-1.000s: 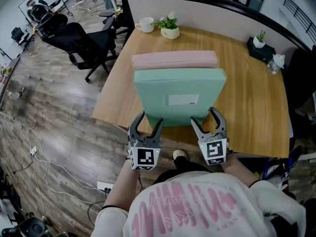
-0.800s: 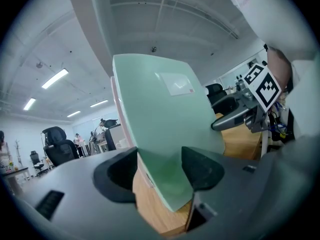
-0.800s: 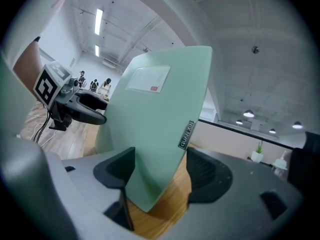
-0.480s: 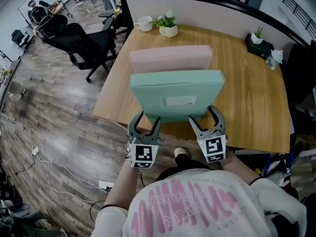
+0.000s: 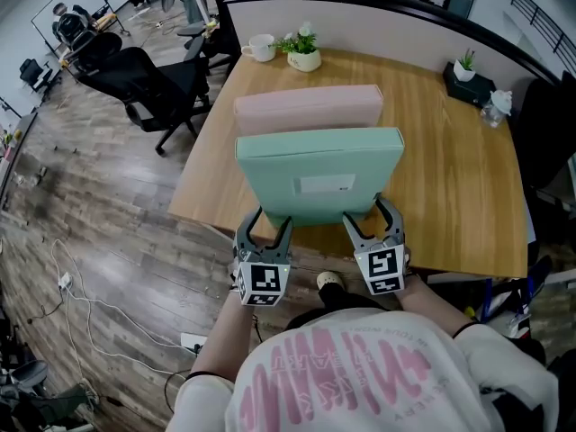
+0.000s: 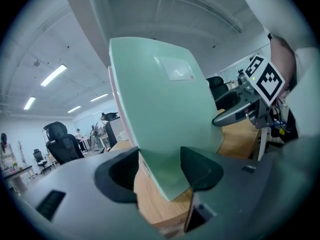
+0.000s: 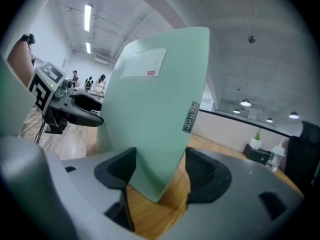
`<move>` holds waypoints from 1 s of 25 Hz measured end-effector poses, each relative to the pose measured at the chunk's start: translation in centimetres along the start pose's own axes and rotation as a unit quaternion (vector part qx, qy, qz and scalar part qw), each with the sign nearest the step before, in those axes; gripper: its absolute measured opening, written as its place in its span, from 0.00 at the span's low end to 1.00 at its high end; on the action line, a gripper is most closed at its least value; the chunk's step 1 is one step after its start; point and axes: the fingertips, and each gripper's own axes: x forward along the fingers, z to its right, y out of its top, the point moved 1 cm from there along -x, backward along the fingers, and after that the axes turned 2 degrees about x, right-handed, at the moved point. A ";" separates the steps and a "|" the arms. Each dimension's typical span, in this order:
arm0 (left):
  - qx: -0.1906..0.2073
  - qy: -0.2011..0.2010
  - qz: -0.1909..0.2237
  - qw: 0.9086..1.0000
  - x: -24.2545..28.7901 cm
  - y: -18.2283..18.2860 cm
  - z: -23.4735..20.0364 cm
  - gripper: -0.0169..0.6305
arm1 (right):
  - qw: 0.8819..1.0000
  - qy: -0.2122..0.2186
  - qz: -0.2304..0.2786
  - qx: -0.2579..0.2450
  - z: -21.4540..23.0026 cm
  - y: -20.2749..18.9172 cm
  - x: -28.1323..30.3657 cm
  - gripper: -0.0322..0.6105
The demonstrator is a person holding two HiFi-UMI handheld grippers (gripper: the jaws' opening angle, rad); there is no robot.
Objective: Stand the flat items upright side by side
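A mint-green flat box (image 5: 315,174) with a white label stands on its long edge near the table's front edge. A pink flat box (image 5: 306,108) stands upright just behind it, face to face with it. My left gripper (image 5: 268,221) is shut on the green box's lower left corner. My right gripper (image 5: 367,214) is shut on its lower right corner. In the left gripper view the green box (image 6: 160,99) fills the space between the jaws of the left gripper (image 6: 157,169). In the right gripper view the green box (image 7: 150,119) sits likewise in the right gripper (image 7: 159,171).
The wooden table (image 5: 450,196) ends just in front of the grippers. At the back stand a white cup (image 5: 261,48), a potted plant (image 5: 304,50) and a partition (image 5: 360,16). A black box with a small plant (image 5: 465,77) sits far right. An office chair (image 5: 135,75) is left.
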 end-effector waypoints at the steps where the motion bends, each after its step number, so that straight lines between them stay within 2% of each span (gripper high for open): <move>1: -0.003 -0.001 0.000 1.000 0.0 -0.1 0.1 0.41 | 1.000 0.000 -0.001 0.003 0.0 -0.1 0.0 0.53; 16: 0.003 -0.015 -0.045 0.999 -0.1 -1.7 0.7 0.40 | 0.998 0.008 -0.039 0.042 -0.5 -1.5 0.5 0.53; 20: 0.012 -0.015 -0.058 0.998 0.5 -1.9 0.8 0.44 | 0.998 0.008 -0.043 0.042 -0.6 -1.4 0.9 0.53; 25: 0.014 -0.018 -0.058 0.998 1.0 -1.8 0.6 0.44 | 0.998 0.003 -0.044 0.041 -0.5 -1.4 1.2 0.53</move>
